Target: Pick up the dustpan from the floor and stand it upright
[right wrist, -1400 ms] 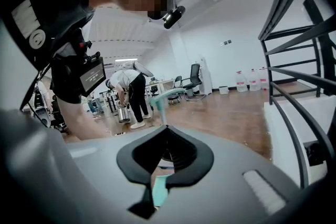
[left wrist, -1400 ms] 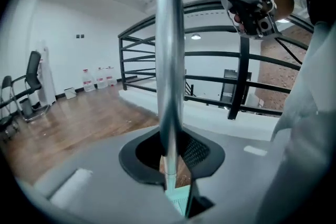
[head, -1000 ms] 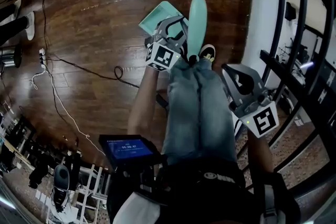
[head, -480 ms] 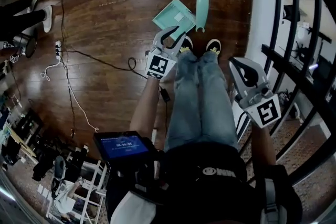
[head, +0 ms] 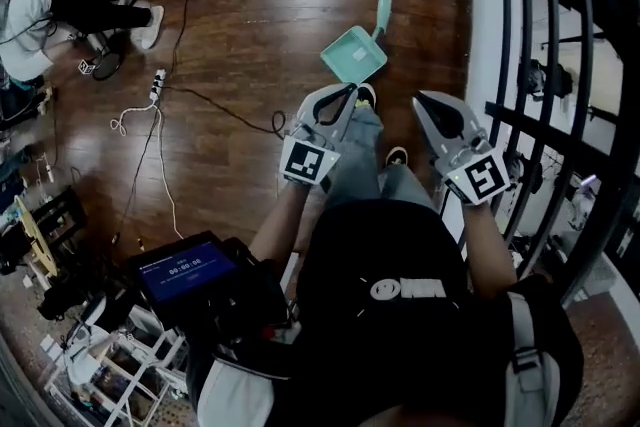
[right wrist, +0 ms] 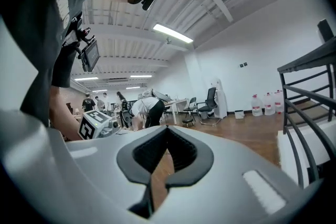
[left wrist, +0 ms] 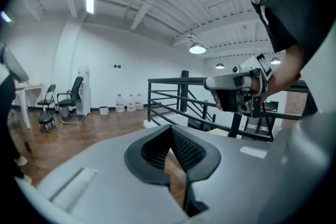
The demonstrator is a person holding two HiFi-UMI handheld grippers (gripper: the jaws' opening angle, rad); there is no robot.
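The teal dustpan (head: 353, 54) rests on the wooden floor just beyond the wearer's feet, its handle (head: 383, 10) pointing away from them; from this steep angle it seems to stand handle-up. My left gripper (head: 343, 97) is raised well above it, jaws shut and empty. In the left gripper view the left gripper (left wrist: 170, 131) has its pads meeting, with only the room behind. My right gripper (head: 424, 103) hangs beside it, also shut and empty. The right gripper (right wrist: 167, 129) points level across the room in its own view. Neither gripper touches the dustpan.
A black metal railing (head: 545, 65) and a white ledge (head: 484, 5) run along the right. Cables and a power strip (head: 155, 83) lie on the floor to the left. A seated person (head: 55, 0) is at the upper left. A small screen (head: 180, 267) hangs at the wearer's waist.
Both grippers have risen away from the floor and the view has lifted with them. The left jaws, open near the dustpan before, are closed, and the dustpan stays behind on the floor.
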